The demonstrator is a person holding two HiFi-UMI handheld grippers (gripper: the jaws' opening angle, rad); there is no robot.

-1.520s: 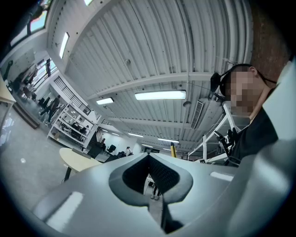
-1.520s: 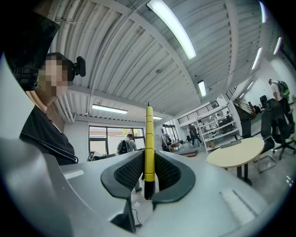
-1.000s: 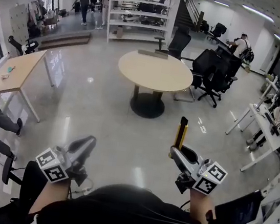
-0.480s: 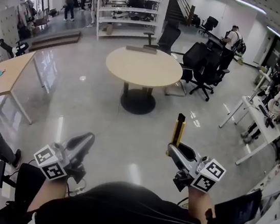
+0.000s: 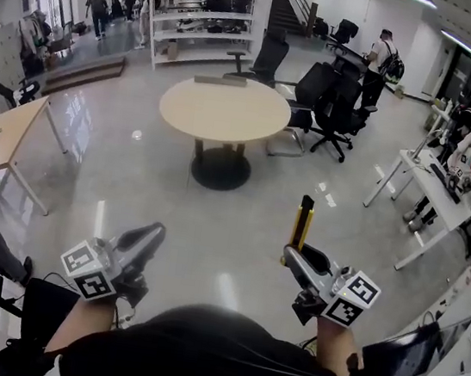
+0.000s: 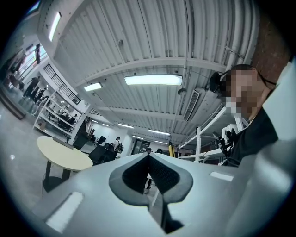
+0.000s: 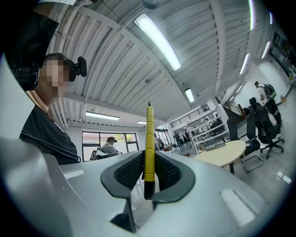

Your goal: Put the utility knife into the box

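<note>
Two claws show in the head view, both held low over a glossy grey floor and well apart from each other.

Right claw: I find the jaws nearly together and clamped on the knife. The pads press its flat sides at the lower part of the body. The knife is yellow with a black bottom end, which sticks out just below the pads. It stands upright, with most of its length rising clear above the jaw tips. In the head view it points up and away from me, in the air above the floor and touching nothing but the claw. The marker cube sits at the rear of this claw, next to my forearm.

Left claw: the jaws are closed on each other, pad tips meeting, and nothing is between them. It points forward and slightly upward.

Surroundings: a round table on a dark pedestal stands farther out on the floor, well apart from both claws. Black chairs are grouped to its right. White shelves stand behind it. A pale wooden desk stands at the left edge. I see several people at the far end of the room and along the right side.
</note>
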